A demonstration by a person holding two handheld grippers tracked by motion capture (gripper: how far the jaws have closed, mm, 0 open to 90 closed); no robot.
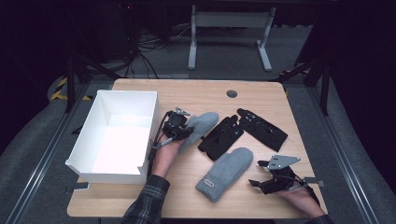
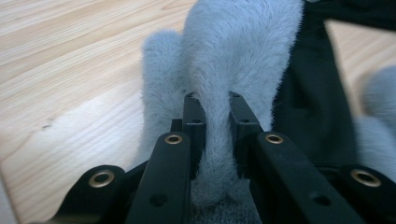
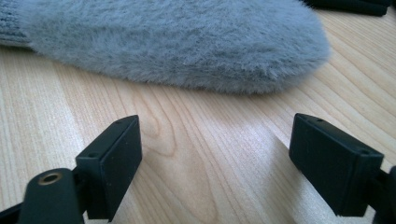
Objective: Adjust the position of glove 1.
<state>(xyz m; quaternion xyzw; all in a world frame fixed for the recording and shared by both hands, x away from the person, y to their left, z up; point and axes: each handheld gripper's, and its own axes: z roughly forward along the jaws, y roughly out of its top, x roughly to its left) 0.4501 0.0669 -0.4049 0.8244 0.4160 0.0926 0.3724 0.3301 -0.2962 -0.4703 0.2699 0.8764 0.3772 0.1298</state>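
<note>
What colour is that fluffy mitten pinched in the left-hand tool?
Pale grey. The mitten shows best in the left gripper view, squeezed in the left gripper.

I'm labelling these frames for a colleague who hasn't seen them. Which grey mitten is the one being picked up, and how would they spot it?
Start at the white box on the left of the wooden table. Just right of it, the left gripper has its jaws shut on a fluffy grey mitten. The other grey mitten lies free nearer the person, and the black gloves are dark.

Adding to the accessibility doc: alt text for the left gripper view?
Two black jaws of the left gripper pinch a fold of a fluffy grey mitten over a light wooden table, with a black fabric glove beside the mitten.
</note>
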